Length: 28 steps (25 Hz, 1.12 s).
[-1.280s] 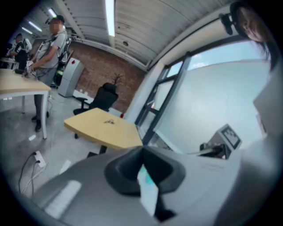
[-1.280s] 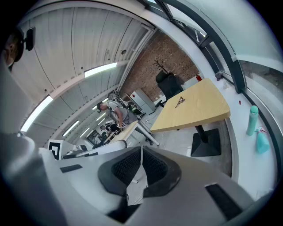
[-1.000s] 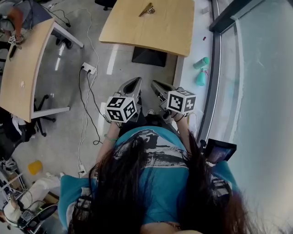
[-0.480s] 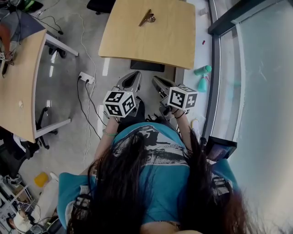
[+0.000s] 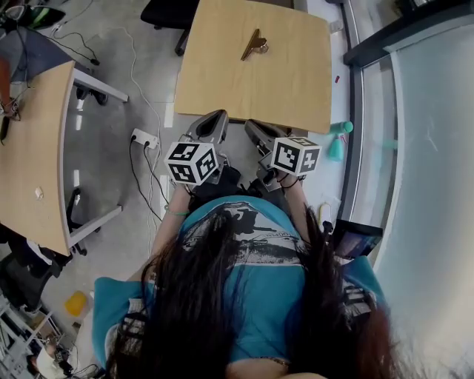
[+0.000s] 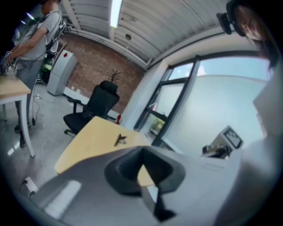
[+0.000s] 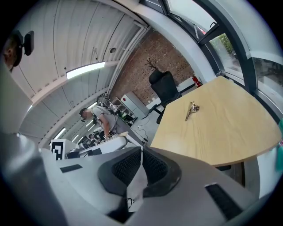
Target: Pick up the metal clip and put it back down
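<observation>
The metal clip (image 5: pixel 254 44) lies on the far part of a light wooden table (image 5: pixel 296 81), also seen as the clip (image 6: pixel 120 140) in the left gripper view and the clip (image 7: pixel 192 109) in the right gripper view. My left gripper (image 5: pixel 216 118) and right gripper (image 5: pixel 252 127) are held side by side over the floor, just short of the table's near edge, both pointing at it. The left gripper (image 6: pixel 142 152) has its tips together with nothing between them. The right gripper (image 7: pixel 141 150) is likewise shut and empty. Both are well away from the clip.
A second wooden desk (image 5: pixel 37 141) stands at the left with a person (image 6: pixel 35 35) at it. A power strip (image 5: pixel 144 138) and cables lie on the floor. A black chair (image 5: pixel 167 11) stands beyond the table. A teal bottle (image 5: pixel 339 141) stands by the glass wall (image 5: pixel 422 148) on the right.
Both grippers and the head have moved forward towards the table; the table and clip now sit lower and nearer in the head view. The jaws stayed shut.
</observation>
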Each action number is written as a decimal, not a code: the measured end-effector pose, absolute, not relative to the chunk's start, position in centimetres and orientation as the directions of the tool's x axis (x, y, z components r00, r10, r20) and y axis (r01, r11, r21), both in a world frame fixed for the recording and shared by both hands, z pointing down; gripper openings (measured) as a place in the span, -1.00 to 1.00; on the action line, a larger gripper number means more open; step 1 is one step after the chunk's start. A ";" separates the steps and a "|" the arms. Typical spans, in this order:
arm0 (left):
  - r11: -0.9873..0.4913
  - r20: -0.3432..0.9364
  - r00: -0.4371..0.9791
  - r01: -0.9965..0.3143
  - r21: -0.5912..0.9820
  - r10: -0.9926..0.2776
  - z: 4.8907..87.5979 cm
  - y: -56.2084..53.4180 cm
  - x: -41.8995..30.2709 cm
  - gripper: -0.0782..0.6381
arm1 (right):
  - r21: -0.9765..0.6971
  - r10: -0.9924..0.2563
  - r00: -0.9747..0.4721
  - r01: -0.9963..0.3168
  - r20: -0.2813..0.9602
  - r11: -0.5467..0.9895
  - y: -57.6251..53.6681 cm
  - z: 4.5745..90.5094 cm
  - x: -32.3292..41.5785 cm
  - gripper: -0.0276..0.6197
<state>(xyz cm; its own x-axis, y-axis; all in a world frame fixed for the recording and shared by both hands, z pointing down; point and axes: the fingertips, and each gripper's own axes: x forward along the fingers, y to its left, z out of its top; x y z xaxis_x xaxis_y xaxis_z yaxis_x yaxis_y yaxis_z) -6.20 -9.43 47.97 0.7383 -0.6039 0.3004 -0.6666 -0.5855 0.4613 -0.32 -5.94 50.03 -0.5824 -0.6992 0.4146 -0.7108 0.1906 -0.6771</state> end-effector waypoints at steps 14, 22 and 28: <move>-0.618 0.326 0.796 -0.603 0.504 -0.511 50.0 -14.7 -3.1 -0.77 | -0.692 -0.730 -0.518 -0.717 0.446 0.086 -11.4 51.8 2.4 -0.84; -0.593 0.330 0.768 -0.636 0.494 -0.548 49.9 -18.5 -2.2 -0.77 | -0.700 -0.738 -0.509 -0.711 0.443 0.069 -16.9 52.0 5.8 -0.84; -0.530 0.324 0.717 -0.684 0.502 -0.618 49.9 -24.1 -0.7 -0.77 | -0.702 -0.714 -0.525 -0.709 0.464 0.065 -23.8 53.4 10.2 -0.84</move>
